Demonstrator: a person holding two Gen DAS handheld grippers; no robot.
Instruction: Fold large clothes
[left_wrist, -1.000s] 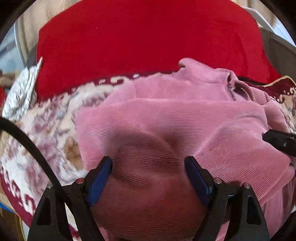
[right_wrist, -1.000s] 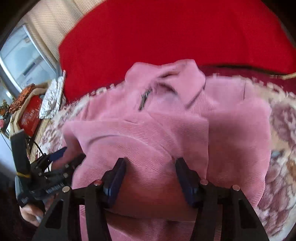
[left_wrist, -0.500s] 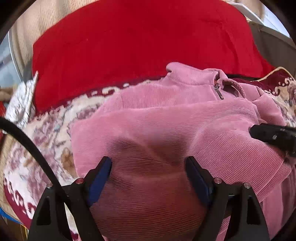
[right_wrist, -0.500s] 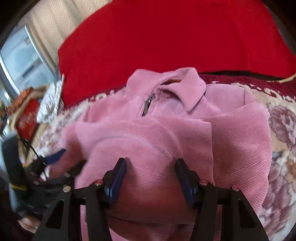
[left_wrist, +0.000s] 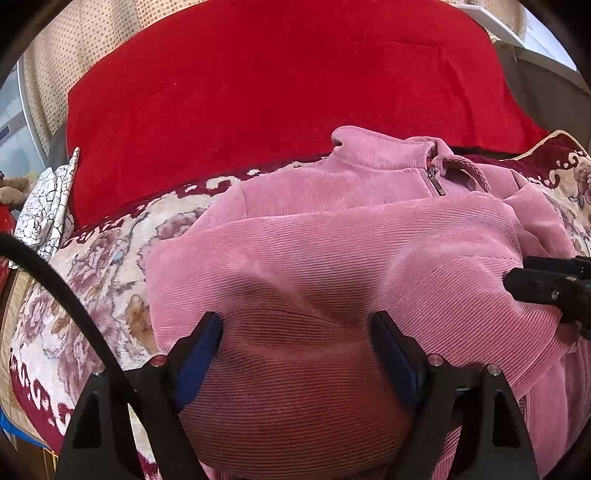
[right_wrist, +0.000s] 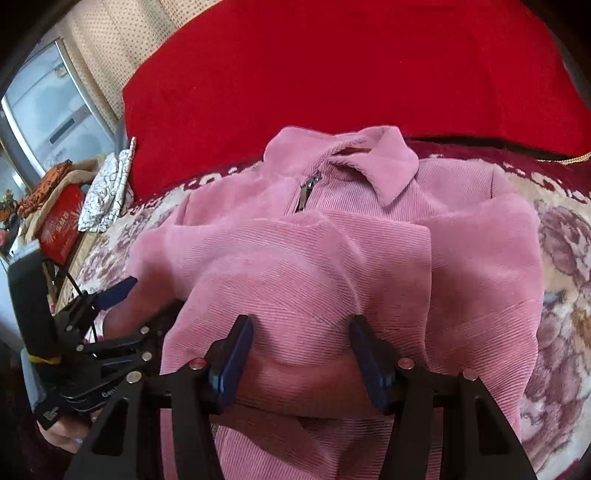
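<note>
A pink corduroy jacket (left_wrist: 332, 240) lies on a floral blanket, collar (right_wrist: 369, 158) and zipper pull (right_wrist: 304, 194) at the far end. Its lower part is folded up over the body. My left gripper (left_wrist: 295, 321) is shut on a thick bulge of this folded fabric, which fills the space between its blue pads. My right gripper (right_wrist: 300, 325) holds a similar bulge further right, pads pressed into it. In each view the other gripper shows at the side: the right gripper (left_wrist: 546, 288) and the left gripper (right_wrist: 144, 301), both at the jacket's near edge.
A big red cushion (left_wrist: 277, 92) rises behind the jacket. The floral blanket (left_wrist: 92, 277) spreads left and right. A white patterned cloth (left_wrist: 51, 206) and a red box (right_wrist: 61, 221) lie at the left edge. A hand (right_wrist: 62, 439) holds the left gripper.
The left view has swung slightly, so the jacket's collar sits a little further left in it. Both grips on the fabric are unchanged, and the fold has hardly moved.
</note>
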